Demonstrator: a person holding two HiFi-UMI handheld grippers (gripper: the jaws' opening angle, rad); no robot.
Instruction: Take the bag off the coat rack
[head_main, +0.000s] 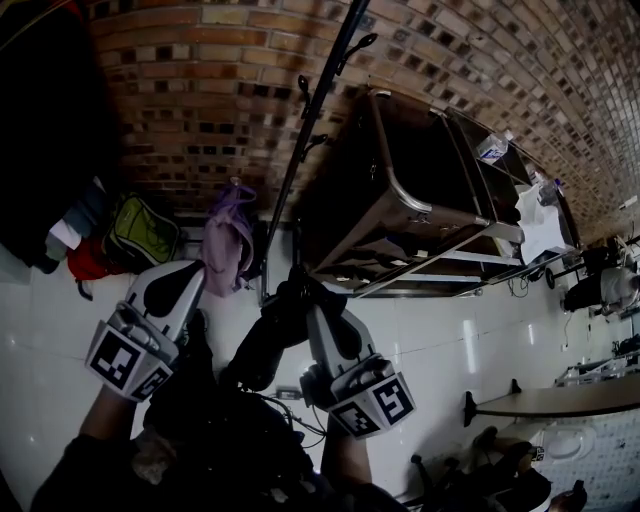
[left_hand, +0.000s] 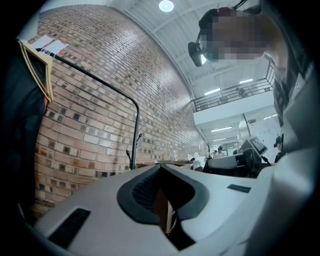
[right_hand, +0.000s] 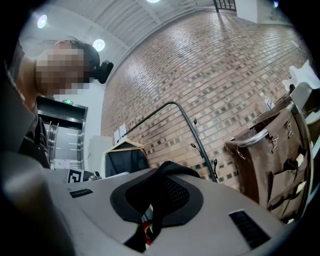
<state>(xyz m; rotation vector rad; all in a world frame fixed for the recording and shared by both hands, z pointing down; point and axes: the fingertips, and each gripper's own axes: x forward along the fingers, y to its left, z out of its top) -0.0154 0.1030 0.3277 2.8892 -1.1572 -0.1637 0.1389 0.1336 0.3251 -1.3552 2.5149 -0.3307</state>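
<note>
My right gripper (head_main: 305, 292) is shut on the black strap (right_hand: 159, 196) of a dark bag (head_main: 262, 345). The strap runs between its jaws and over their tips in the right gripper view. The bag hangs down to the gripper's left, close to my body. The black coat rack pole (head_main: 310, 120) with its small hooks stands just beyond, against the brick wall, also in the right gripper view as a pole (right_hand: 198, 140). My left gripper (head_main: 190, 276) hovers to the left of the bag, its jaws together with nothing between them. The left gripper view shows the rack (left_hand: 136, 131) ahead.
A purple bag (head_main: 230, 240), a green backpack (head_main: 142, 235) and a red item (head_main: 90, 262) sit by the wall's foot at left. A dark garment (head_main: 45, 120) hangs at far left. A brown fabric cart with a metal frame (head_main: 410, 190) stands right of the rack. A round table (head_main: 560, 400) is at lower right.
</note>
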